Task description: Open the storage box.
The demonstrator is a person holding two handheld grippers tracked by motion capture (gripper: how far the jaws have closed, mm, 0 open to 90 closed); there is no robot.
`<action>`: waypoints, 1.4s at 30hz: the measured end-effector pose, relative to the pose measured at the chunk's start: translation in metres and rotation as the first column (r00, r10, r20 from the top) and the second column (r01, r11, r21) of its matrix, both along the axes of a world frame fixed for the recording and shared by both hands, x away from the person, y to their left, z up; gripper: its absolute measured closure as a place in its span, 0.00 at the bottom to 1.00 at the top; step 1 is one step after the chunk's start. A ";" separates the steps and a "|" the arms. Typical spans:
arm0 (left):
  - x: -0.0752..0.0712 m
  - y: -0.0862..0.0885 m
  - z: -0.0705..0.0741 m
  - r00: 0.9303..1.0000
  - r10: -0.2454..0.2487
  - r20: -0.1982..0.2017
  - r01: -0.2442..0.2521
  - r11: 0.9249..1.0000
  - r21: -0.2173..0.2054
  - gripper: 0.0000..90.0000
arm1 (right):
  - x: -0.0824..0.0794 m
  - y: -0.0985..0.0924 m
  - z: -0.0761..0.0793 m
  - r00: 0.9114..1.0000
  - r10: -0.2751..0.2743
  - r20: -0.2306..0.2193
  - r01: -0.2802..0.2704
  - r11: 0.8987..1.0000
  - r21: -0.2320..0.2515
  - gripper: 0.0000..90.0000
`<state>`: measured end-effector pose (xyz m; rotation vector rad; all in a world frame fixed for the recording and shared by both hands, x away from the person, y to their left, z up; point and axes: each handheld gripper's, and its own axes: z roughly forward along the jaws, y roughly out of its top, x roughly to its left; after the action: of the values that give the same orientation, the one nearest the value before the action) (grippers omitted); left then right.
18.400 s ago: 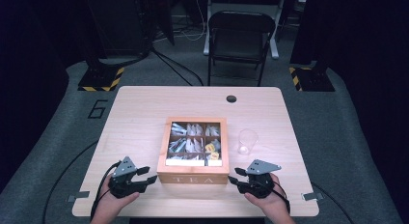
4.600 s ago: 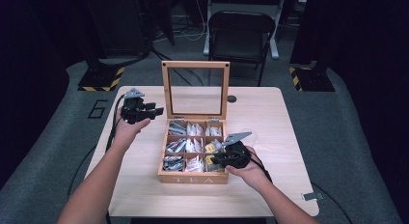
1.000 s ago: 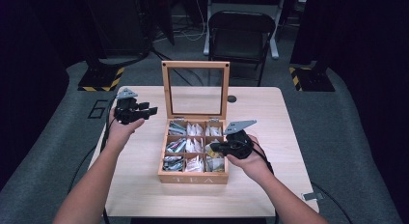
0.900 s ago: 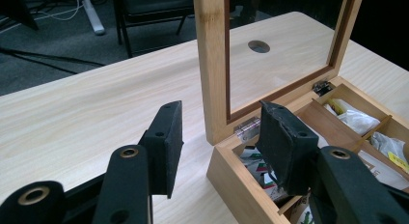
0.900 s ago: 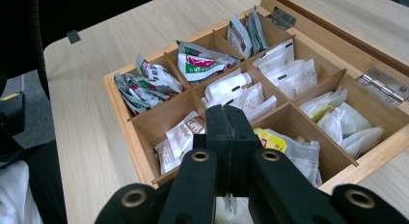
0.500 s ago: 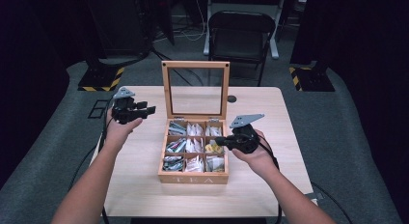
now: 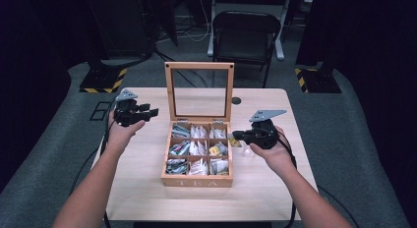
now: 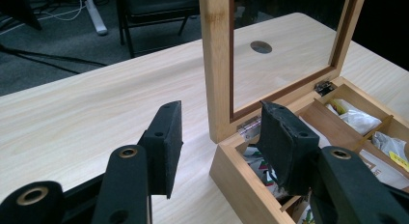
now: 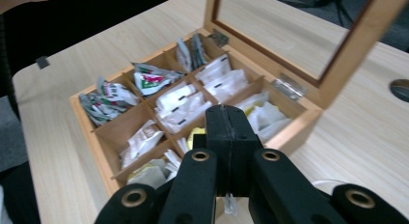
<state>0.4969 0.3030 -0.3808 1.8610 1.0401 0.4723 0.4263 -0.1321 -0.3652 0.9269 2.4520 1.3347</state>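
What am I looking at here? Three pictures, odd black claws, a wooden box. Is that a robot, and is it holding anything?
No robot: a person holds a hand-held claw in each hand. The wide picture comes from a camera above the table; the other two come from cameras riding on each claw, looking along its black jaws. On the table stands a wooden tea box, its glass lid upright, its compartments full of tea bags. The left gripper hangs open and empty beside the lid. The right gripper is shut beside the box; a small white tag seems caught in its jaws, but I cannot tell what it is.
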 end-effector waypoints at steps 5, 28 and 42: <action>0.000 0.000 -0.001 1.000 0.001 0.001 -0.001 1.000 0.004 0.56 | 0.007 -0.017 -0.001 0.999 -0.054 0.003 0.054 0.998 -0.009 1.00; -0.001 -0.001 -0.001 1.000 -0.008 0.003 0.008 1.000 0.003 0.56 | 0.022 -0.043 -0.015 0.988 -0.154 0.002 0.154 0.987 -0.039 1.00; -0.001 0.002 -0.003 1.000 -0.001 -0.004 0.001 1.000 0.004 0.56 | 0.035 -0.056 -0.033 0.974 -0.225 -0.014 0.224 0.973 -0.061 1.00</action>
<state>0.4959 0.3047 -0.3836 1.8669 1.0417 0.4705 0.4617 -0.1883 -0.3980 1.1684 2.3044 1.1752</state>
